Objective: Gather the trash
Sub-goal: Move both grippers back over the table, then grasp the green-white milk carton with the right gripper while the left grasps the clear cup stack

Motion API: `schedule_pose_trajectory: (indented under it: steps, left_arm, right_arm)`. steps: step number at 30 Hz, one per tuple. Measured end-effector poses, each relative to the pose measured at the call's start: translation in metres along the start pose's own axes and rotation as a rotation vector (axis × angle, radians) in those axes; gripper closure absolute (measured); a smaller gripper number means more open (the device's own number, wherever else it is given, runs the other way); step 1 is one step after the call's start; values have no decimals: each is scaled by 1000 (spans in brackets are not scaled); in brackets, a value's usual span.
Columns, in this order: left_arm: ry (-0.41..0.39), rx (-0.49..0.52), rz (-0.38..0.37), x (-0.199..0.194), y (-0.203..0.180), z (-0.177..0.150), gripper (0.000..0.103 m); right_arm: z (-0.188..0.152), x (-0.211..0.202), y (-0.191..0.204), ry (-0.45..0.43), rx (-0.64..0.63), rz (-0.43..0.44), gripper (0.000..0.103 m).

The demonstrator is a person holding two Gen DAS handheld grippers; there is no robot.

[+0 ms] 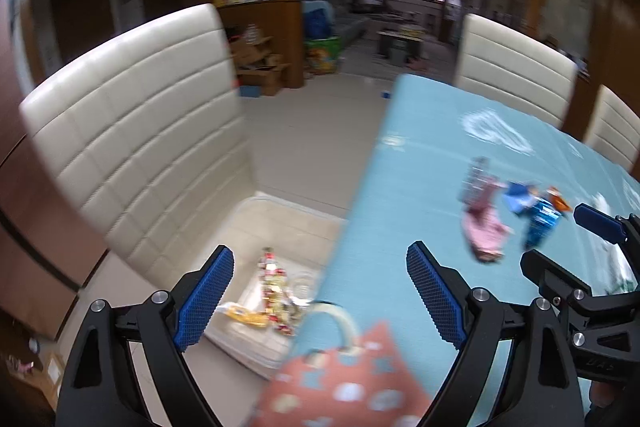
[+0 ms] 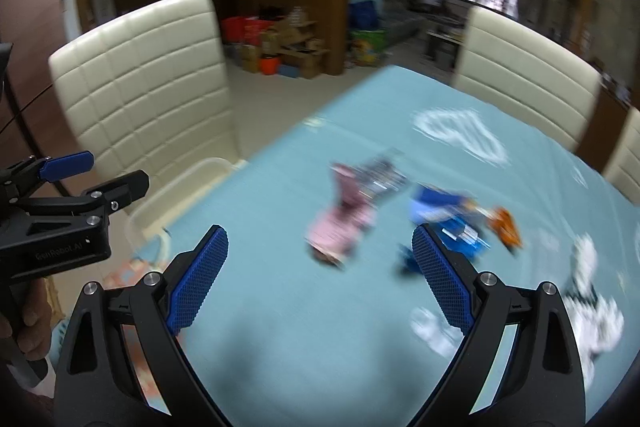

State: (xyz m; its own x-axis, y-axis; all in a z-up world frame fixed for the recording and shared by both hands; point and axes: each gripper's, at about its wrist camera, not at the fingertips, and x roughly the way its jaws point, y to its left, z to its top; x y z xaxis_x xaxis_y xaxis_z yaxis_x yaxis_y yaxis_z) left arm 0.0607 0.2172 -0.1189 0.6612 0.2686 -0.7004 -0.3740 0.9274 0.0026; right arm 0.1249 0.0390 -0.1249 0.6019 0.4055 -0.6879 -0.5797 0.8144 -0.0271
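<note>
Between pickups: wrappers wait on the counter, both grippers empty.

A pink wrapper (image 2: 340, 227), a blue wrapper (image 2: 452, 223) and a small orange scrap (image 2: 506, 223) lie clustered mid-counter (image 2: 280, 307), well apart from the clear bin (image 1: 280, 227) on the chair beside its edge, where some trash already lies. The right gripper (image 2: 320, 279) and left gripper (image 1: 320, 291) both have jaws apart, holding nothing. Next, probably: reach the right gripper forward and close on one wrapper.

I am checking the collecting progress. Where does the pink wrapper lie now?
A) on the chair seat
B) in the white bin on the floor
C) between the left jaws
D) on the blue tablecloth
D: the pink wrapper lies on the blue tablecloth, near other wrappers.
</note>
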Motion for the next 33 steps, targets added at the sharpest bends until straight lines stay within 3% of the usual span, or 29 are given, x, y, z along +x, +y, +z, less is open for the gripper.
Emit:
schedule_pose_trajectory:
  steps: [11,16,28,30,33]
  left_arm:
    - [-15,223,-206,-20,-131,-7,17]
    - [-10,291,-266,-24,-172,-13,17]
    - [38,381,-300,-12,-241,-27,17]
    - [52,389,-302,-9,-249,-31,17]
    - [70,407,-311,-4,-265,-35,17]
  right_arm:
    - [-70,-60,-124,38,222,-268,13]
    - [-94,-68,-167,84,294,-339,15]
    - [-122,-36,-217,198,332,-297,31]
    - [-128,-31,-225,220,341,-281,47]
    - [-135,-35,-235,199,346,-237,48]
